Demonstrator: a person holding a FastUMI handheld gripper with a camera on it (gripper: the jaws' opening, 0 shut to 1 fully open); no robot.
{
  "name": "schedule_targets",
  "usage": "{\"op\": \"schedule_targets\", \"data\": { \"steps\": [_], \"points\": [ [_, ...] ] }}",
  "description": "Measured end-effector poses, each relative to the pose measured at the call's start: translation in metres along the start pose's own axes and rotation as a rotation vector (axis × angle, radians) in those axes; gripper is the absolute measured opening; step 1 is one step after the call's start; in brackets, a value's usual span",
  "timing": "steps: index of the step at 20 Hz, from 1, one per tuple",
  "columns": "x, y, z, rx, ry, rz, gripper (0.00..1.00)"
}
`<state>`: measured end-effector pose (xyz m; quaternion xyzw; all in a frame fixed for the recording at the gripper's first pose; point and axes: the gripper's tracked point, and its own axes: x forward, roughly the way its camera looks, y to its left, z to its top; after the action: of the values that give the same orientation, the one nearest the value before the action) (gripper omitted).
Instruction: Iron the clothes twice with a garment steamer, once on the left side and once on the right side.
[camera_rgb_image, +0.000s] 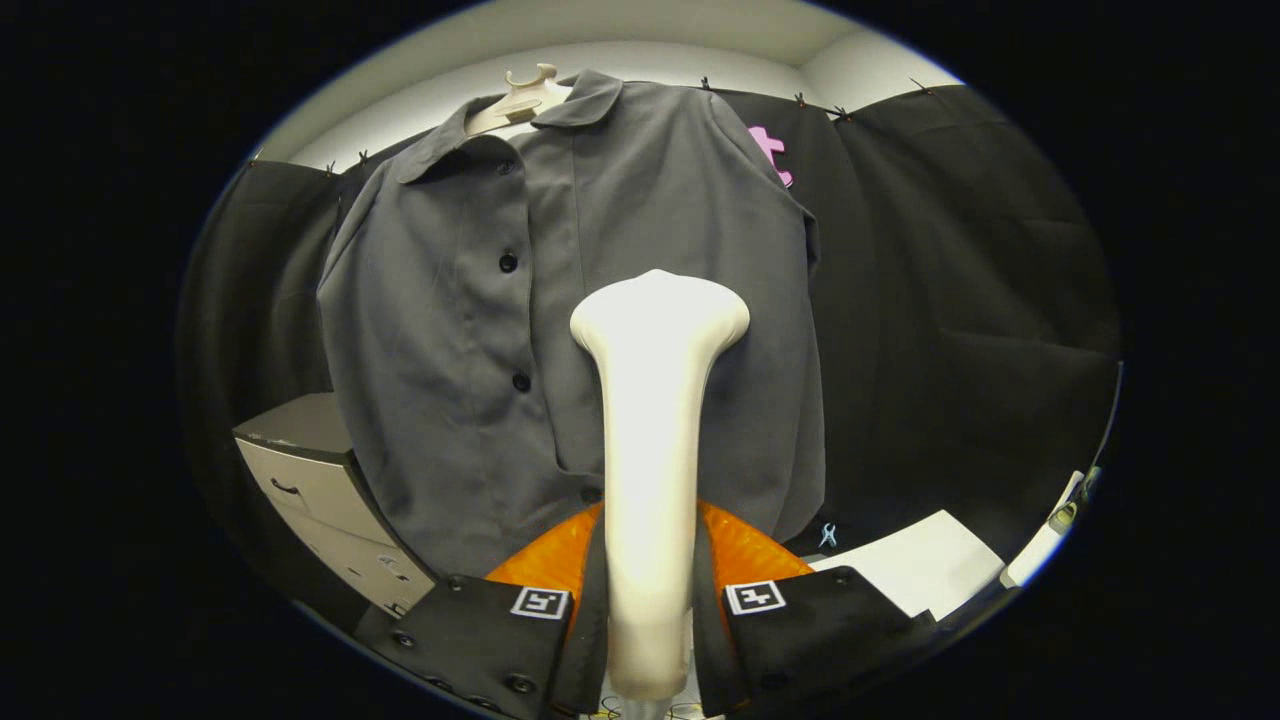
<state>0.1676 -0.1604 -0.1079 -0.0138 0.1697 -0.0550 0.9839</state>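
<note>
The fingers (650, 600) are clamped on the steamer (655, 450), one on each side of its white handle, with its broad head standing up ahead of them against the right half of the shirt (560, 300). The shirt hangs buttoned on a hanger (525, 95), with a cabinet (310, 470) low beside it. To do this pass well, I judge the head should stay flat and close to the cloth, travel slowly in one straight line, and keep clear of the buttons (508, 262).

I see the hanger (527, 95) carrying the shirt (590, 300); low left of the shirt, a drawer cabinet (320, 490); low right, a white sheet (920, 570).
</note>
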Motion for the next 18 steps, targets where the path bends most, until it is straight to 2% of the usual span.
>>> {"op": "schedule_targets", "data": {
  "steps": [18],
  "points": [
    [-0.001, -0.018, -0.097, 0.019, 0.181, -0.035, 0.43]
  ]
}}
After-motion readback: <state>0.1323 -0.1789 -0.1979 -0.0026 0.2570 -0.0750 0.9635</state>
